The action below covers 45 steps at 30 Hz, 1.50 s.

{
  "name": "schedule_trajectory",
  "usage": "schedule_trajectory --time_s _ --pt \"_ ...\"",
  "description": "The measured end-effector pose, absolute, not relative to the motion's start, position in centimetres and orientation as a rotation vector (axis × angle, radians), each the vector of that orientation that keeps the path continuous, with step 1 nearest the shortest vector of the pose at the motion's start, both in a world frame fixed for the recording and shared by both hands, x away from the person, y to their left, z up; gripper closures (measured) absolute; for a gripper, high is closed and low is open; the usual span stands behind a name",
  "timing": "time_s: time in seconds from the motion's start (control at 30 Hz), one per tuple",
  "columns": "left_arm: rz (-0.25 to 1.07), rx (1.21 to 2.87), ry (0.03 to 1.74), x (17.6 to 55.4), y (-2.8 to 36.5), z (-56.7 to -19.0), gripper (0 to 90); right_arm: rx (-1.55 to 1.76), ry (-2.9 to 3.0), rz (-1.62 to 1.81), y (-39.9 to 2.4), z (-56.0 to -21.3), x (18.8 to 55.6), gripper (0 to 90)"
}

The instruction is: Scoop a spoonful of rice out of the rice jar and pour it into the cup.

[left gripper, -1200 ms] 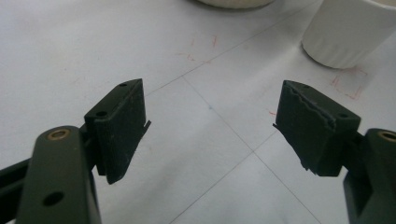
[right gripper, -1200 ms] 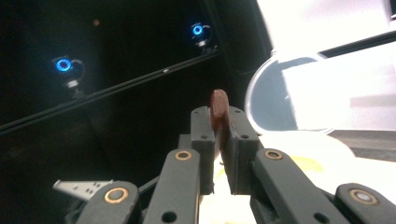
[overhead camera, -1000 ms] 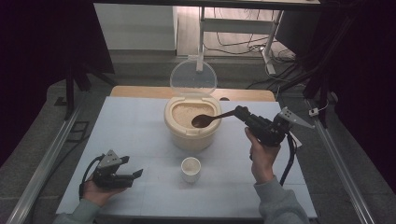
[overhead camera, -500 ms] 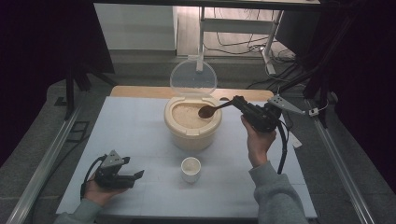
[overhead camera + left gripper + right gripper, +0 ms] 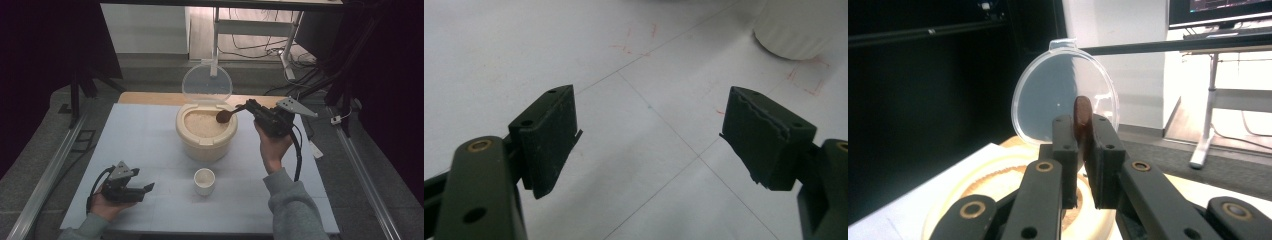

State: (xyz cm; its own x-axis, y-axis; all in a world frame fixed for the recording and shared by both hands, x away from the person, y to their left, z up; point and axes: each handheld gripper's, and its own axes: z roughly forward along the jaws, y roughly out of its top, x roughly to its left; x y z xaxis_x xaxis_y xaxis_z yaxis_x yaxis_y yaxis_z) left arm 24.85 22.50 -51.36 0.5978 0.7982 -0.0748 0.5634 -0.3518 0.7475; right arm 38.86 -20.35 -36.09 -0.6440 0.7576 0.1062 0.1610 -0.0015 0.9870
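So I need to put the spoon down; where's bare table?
Bare mat left of the rice container, beyond the left gripper, and between the cup and the right forearm. Crowded around the container and cup, centre.

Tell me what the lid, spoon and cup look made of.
Lid: clear plastic, likely; the wall shows through it, with a moulded tab on top. Spoon: dark brown, matte, probably wood; grain too small to tell. Cup: white, ribbed outside in the left gripper view; plastic or ceramic, cannot tell.
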Motion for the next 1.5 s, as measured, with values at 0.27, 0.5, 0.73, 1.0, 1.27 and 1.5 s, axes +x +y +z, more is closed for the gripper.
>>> schedule_trajectory --time_s 0.27,0.5,0.73,1.0,1.27,1.5 --pt "0.389 2.063 1.077 24.9 22.5 -51.4 21.7 0.945 1.859 1.644 -19.8 -36.3 39.2 83.1" --pt "0.388 2.068 1.073 24.8 22.4 -51.4 21.7 1.003 1.89 1.702 -19.5 -37.0 39.4 83.1" --pt "0.389 2.07 1.072 24.9 22.4 -51.4 21.6 1.051 1.908 1.736 -19.0 -38.0 39.6 83.1" --pt "0.389 2.071 1.07 24.9 22.4 -51.4 21.6 1.116 1.89 1.79 -19.2 -38.8 39.8 82.9" --pt "0.387 2.072 1.077 24.9 22.4 -51.5 21.4 1.252 1.89 1.855 -19.1 -39.3 40.2 82.8" --pt "0.386 2.07 1.079 24.9 22.5 -51.5 21.2 1.418 1.83 1.95 -20.5 -39.4 40.6 83.2"
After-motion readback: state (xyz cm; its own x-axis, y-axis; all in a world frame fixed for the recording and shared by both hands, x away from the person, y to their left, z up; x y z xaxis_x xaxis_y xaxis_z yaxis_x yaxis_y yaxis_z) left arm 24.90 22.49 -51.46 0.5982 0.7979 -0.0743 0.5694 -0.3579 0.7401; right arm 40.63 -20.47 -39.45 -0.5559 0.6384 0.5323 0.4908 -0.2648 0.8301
